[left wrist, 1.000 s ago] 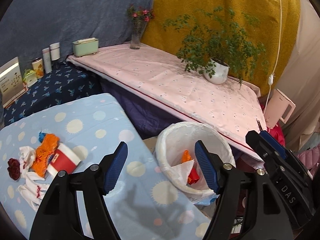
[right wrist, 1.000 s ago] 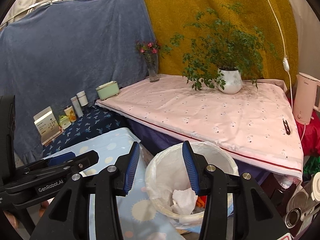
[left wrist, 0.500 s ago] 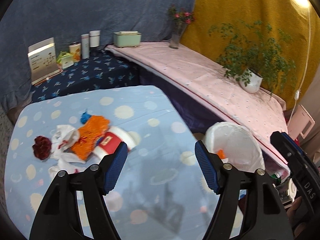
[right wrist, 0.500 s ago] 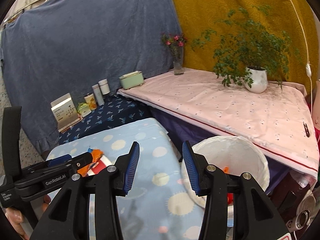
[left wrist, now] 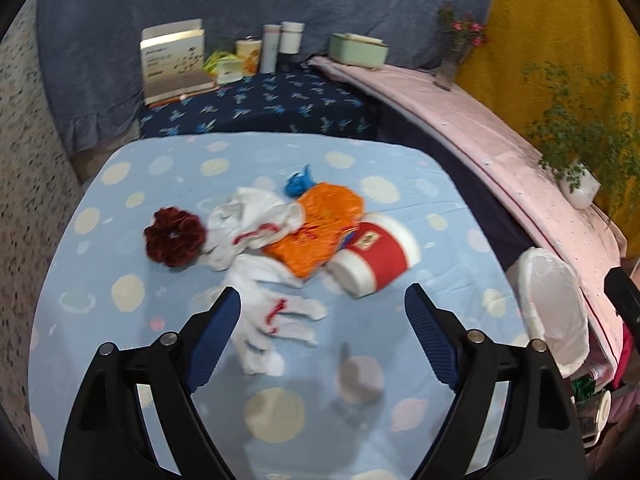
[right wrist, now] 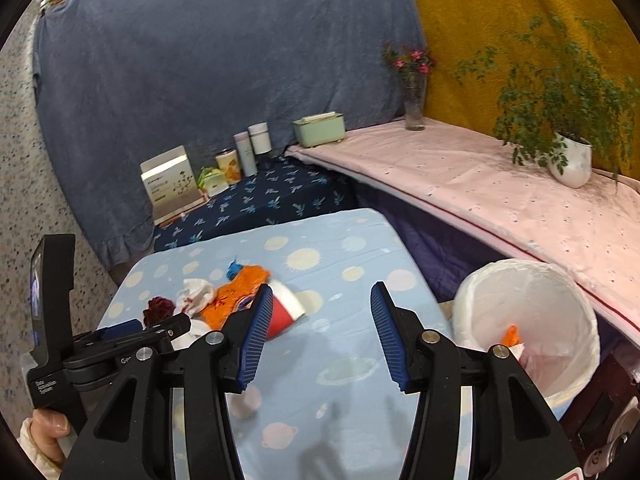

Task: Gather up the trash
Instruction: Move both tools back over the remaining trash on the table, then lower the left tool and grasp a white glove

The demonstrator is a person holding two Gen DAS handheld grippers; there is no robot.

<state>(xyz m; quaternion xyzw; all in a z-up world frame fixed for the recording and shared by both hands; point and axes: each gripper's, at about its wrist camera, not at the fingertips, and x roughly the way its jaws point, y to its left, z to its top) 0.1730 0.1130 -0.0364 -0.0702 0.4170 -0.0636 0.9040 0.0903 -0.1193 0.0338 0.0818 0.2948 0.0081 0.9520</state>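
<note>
Trash lies in a heap on the light-blue spotted table (left wrist: 360, 408): a tipped red-and-white paper cup (left wrist: 376, 256), an orange wrapper (left wrist: 320, 224), crumpled white tissues (left wrist: 276, 316), a dark red scrunchie (left wrist: 174, 236) and a blue scrap (left wrist: 298, 184). My left gripper (left wrist: 322, 320) is open and empty, just short of the nearest tissue. My right gripper (right wrist: 318, 332) is open and empty above the table, right of the cup (right wrist: 284, 308). The white-lined bin (right wrist: 532, 320) stands off the table's right edge, holding an orange scrap and tissue.
A dark-blue table (left wrist: 260, 108) behind holds a box, cans and bottles. A pink-covered shelf (right wrist: 500, 192) carries a mint box (right wrist: 320, 130), a flower vase and a potted plant (right wrist: 568, 156). The left gripper's body shows at left in the right wrist view (right wrist: 120, 344).
Both grippers have swung left, away from the bin and toward the trash heap on the blue table. Both stayed open and empty. The heap now sits centred before the left gripper.
</note>
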